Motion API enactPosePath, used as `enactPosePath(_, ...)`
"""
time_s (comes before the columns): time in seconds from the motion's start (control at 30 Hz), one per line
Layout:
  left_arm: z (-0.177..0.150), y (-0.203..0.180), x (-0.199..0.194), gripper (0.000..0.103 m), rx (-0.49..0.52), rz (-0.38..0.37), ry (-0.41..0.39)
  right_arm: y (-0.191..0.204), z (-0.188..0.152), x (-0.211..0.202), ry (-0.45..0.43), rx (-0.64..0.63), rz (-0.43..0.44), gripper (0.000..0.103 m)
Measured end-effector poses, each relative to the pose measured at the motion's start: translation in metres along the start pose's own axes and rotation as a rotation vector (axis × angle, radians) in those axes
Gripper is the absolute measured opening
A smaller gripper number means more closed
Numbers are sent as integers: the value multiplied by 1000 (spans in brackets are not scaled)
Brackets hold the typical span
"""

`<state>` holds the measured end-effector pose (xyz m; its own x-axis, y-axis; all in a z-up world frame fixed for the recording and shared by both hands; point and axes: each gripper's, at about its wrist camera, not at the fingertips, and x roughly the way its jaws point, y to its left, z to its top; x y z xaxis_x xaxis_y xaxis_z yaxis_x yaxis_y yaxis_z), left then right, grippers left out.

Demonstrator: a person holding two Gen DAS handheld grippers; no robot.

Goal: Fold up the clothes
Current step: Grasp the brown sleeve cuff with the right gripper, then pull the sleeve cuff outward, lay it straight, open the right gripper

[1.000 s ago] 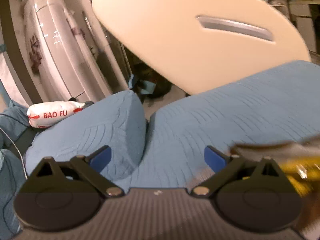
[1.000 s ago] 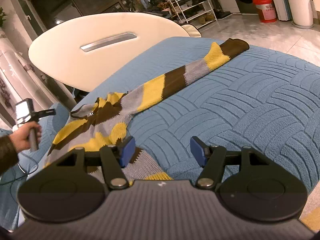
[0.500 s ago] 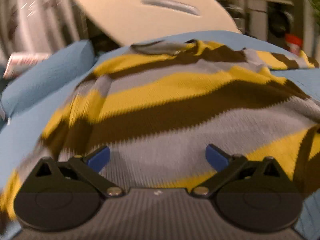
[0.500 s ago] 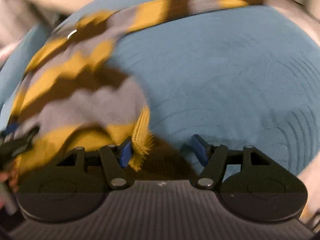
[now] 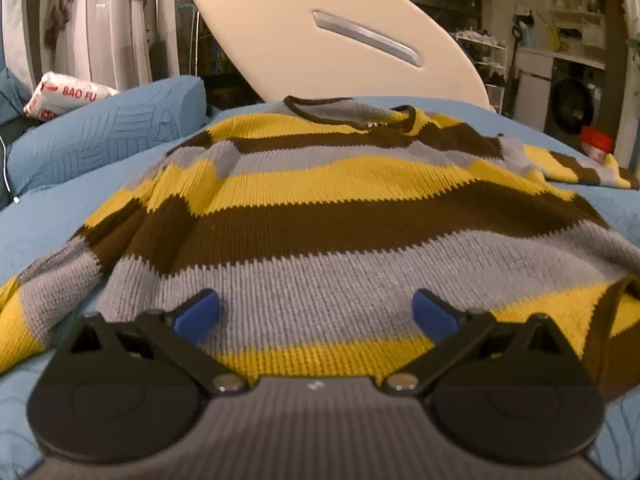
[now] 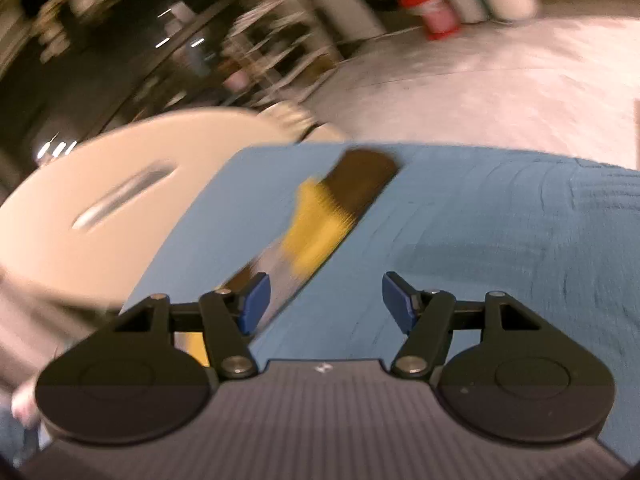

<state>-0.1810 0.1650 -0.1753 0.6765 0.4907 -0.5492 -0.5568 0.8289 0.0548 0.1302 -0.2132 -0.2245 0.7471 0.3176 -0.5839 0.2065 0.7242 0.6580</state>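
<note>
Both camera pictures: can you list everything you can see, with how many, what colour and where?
sweater: one, yellow, brown and grey stripes, spread flat on the bedspread
sleeve: one, same stripes, stretched out across the bedspread, blurred
bedspread: one, blue, quilted, under the sweater
cushion: one, blue, far left
headboard: one, cream, behind the sweater
sack: one, white with red letters, behind the cushion
bucket: one, red, on the floor
left tongs: open, over the sweater's lower part
right tongs: open, beside the sleeve

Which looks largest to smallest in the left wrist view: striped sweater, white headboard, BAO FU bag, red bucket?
1. striped sweater, nearest the camera, so its lead is partly nearness
2. white headboard
3. BAO FU bag
4. red bucket, far off
</note>
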Motion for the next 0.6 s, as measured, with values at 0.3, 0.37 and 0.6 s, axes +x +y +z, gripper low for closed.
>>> enactPosePath(0.3, -4, -3, 4, 103, 2, 4, -19, 15, 27, 105, 60, 151, 21, 38)
enactPosePath(0.37, -4, -4, 4, 103, 3, 5, -19, 22, 33, 109, 107, 120, -34, 7)
enactPosePath(0.6, -3, -5, 5, 103, 13, 12, -20, 7, 1, -56, -145, 171, 93, 7)
